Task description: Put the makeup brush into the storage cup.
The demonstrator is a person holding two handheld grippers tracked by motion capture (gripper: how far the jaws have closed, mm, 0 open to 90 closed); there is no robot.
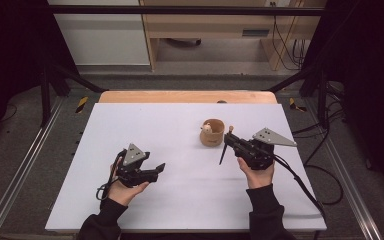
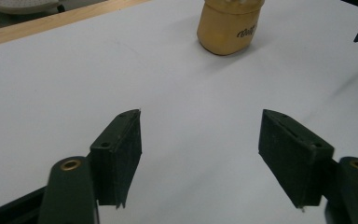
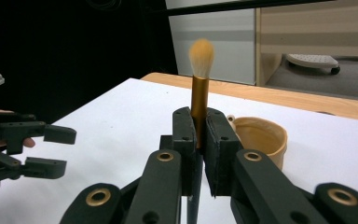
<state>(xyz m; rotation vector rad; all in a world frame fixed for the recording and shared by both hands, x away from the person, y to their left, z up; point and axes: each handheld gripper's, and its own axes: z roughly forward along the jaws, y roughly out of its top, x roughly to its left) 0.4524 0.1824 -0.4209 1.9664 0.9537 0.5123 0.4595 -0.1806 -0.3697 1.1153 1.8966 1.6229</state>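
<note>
1. My left hand-held gripper (image 1: pixel 156 170), jaws spread wide and empty, hovers over the white desk (image 1: pixel 170 130).
2. Tan cup (image 1: pixel 212 132), upright right of the desk's centre, with something small and pale inside.
3. My right hand-held gripper (image 1: pixel 228 142) clamps a gold-handled brush (image 3: pixel 199 93), bristles up, beside the cup.
4. Beyond the desk: grey floor (image 1: pixel 30 130) and wooden furniture (image 1: pixel 215 25).

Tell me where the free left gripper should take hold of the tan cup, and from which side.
Grip the cup across its side wall, coming in level from the left gripper side. It stands upright with its mouth open, its walls look soft, and the right gripper with the brush sits on its far side.
</note>
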